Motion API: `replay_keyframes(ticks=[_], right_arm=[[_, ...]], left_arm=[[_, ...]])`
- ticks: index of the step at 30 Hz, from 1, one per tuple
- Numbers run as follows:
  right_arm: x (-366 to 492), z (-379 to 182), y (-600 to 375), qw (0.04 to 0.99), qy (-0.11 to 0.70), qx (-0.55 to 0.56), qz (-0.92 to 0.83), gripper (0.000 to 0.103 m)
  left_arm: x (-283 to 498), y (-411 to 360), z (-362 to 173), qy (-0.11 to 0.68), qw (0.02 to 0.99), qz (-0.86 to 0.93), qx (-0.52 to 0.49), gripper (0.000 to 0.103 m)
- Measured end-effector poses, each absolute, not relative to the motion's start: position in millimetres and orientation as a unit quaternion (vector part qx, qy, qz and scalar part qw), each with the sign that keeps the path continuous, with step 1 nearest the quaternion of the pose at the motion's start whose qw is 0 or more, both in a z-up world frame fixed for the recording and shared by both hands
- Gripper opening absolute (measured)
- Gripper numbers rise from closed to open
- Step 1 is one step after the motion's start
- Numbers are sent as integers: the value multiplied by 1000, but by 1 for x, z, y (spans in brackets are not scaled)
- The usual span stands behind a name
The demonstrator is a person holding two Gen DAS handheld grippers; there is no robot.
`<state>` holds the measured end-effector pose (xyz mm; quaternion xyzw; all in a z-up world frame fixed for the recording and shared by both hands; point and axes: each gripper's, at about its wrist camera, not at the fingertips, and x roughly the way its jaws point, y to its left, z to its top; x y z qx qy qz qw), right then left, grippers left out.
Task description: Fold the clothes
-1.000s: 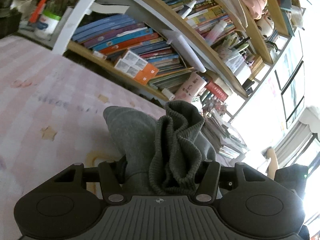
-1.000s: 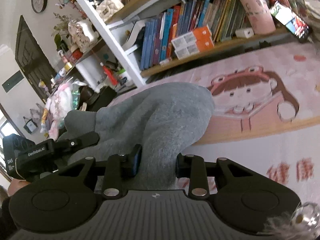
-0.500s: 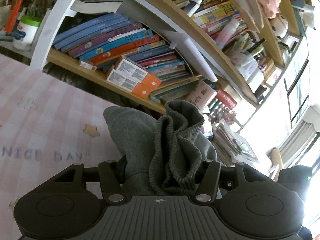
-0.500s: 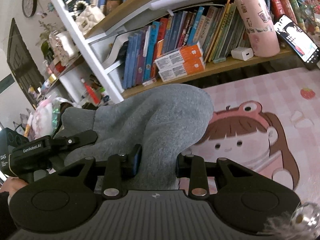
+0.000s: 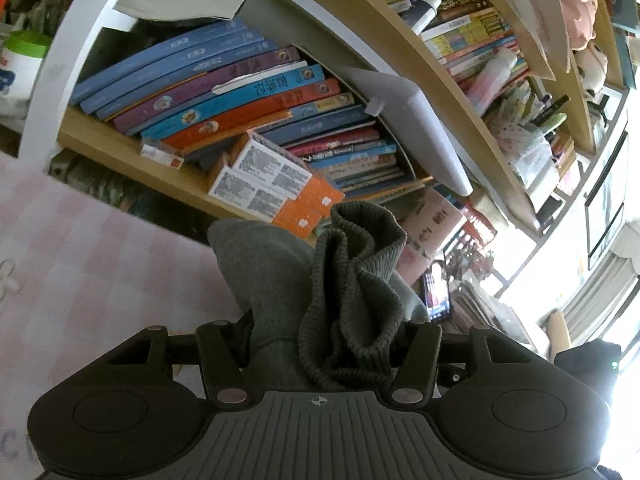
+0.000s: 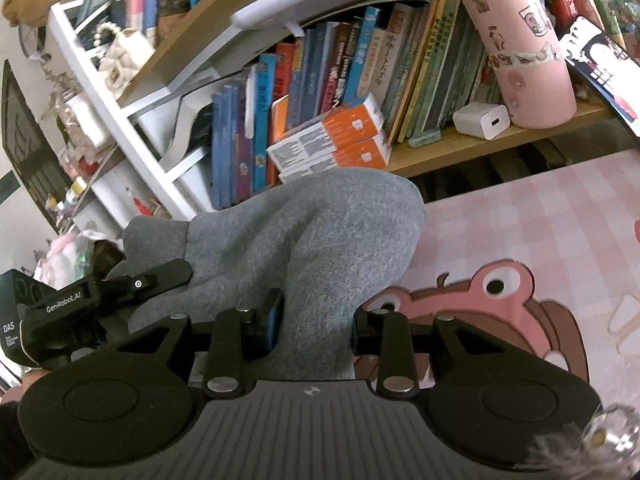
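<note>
Clamping a bunched ribbed hem of the grey garment (image 5: 352,300) between the jaws of the left gripper (image 5: 324,344), with fleece body and knit band squeezed together and rising in front of the camera. Pinching another part of that same grey cloth, a smooth fleece fold, in the right gripper (image 6: 316,328), jaws closed narrowly on it, the fabric humping up and away toward the far left, where the other gripper's black body shows beside it. Hanging lifted between both grips, above the pink checked mat (image 6: 520,232) with its cartoon frog print on the near right. Beyond, crowded bookshelves (image 5: 248,92), orange-and-white boxes (image 6: 332,144), and a pink cup (image 6: 520,48) on the far shelf. Judging by the crumpled, raised cloth: no flat fold visible, garment not laid out; carrying or spreading looks to be the present step, with smoothing, folding and placing all left to do.
</note>
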<state>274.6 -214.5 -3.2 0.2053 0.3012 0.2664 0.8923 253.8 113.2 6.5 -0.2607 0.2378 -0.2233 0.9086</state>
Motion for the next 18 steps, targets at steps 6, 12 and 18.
replay_keyframes(ticks=[6, 12, 18], right_arm=[[302, -13, -217, 890, 307, 215, 260, 29], [325, -21, -217, 890, 309, 219, 254, 29], [349, -26, -217, 890, 311, 225, 247, 29]], left_arm=[[283, 112, -5, 238, 908, -223, -264, 56], [306, 113, -18, 224, 907, -225, -276, 55], [328, 114, -28, 218, 906, -220, -289, 55]])
